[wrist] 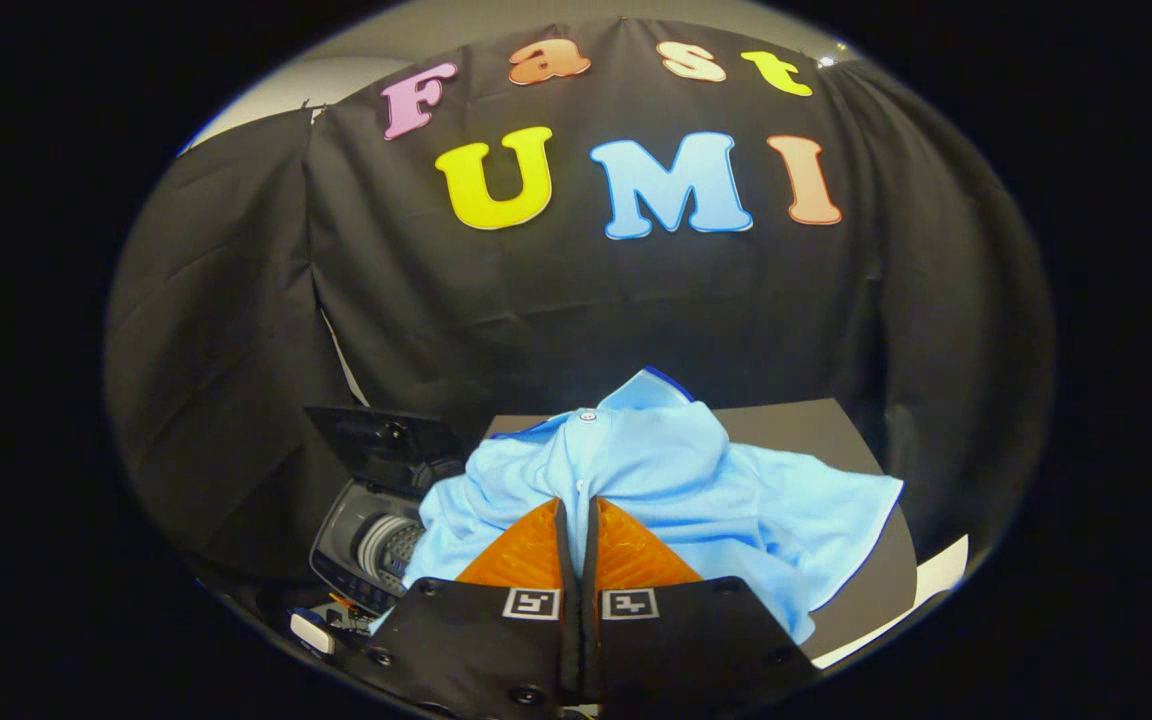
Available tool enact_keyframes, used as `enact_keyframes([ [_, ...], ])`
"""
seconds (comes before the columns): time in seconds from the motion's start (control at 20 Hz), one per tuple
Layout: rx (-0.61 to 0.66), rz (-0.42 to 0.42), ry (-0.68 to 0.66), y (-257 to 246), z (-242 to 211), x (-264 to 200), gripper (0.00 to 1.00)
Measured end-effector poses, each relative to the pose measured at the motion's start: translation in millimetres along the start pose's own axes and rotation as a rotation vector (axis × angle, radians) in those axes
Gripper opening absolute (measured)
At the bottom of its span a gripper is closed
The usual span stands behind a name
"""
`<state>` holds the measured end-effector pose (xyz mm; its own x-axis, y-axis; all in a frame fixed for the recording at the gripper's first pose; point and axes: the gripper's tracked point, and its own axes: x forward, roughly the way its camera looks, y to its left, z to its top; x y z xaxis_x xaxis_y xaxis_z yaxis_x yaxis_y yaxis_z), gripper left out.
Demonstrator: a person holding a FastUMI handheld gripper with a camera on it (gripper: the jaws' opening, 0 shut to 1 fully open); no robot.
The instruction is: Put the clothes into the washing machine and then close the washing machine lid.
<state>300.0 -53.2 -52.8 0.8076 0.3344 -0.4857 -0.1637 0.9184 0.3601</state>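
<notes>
The light blue shirt (676, 480) is bunched in a heap, collar and placket buttons uppermost, draped over the near part of the dark desk (806, 425) and spilling toward the small washing machine (376, 540) beside it. The machine's lid (386, 445) stands raised, its ribbed drum visible at the opening. The tongs (577, 505) point level into the shirt, orange fingers (526, 555) drawn almost together with a slim gap, pinching a fold of the cloth by the placket. White paper (936, 580) pokes out from under the desk's far corner.
</notes>
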Motion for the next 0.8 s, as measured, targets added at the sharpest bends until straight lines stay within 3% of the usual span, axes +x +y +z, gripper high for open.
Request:
enact_keyframes([
  [0.3, -0.012, 0.141, -0.066, 84.7, 39.1, -11.7, 0.01],
  [0.8, -0.068, 0.325, -0.028, 233.8, 33.9, 22.6, 0.02],
])
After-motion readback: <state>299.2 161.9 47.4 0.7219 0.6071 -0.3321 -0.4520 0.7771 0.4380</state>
